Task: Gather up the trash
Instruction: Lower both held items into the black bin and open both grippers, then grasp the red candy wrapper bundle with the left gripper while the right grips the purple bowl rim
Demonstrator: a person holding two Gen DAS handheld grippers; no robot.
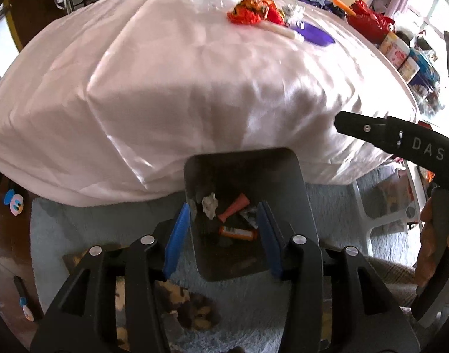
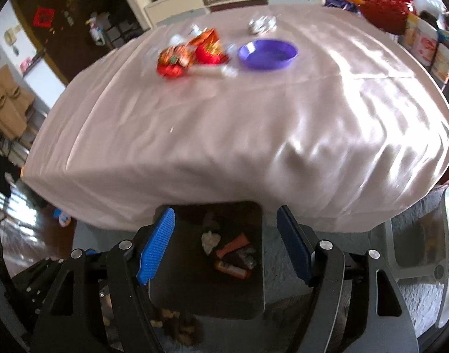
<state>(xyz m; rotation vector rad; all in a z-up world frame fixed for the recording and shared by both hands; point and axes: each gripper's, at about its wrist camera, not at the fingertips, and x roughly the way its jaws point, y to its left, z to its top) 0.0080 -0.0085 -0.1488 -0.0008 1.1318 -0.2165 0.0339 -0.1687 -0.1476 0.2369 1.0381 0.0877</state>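
Pale pink satin cloth covers the table [image 2: 253, 135], and below its near edge a dark square trash bin [image 2: 165, 297] stands on the grey carpet, holding a crumpled paper wad [image 2: 210, 240], an orange tube [image 2: 232, 245] and an orange labelled bar whose print is too blurred to read. Toward the far edge, from left to right, lie red-and-orange foil wrappers [image 2: 192, 56], a purple dish [image 2: 268, 53] and a crumpled silver wrapper [image 2: 261, 25]. Both claws hang released and empty over the bin, the left gripper [image 1: 223, 235] and the right gripper [image 2: 224, 244], whose body reads "DAS" in the left view.
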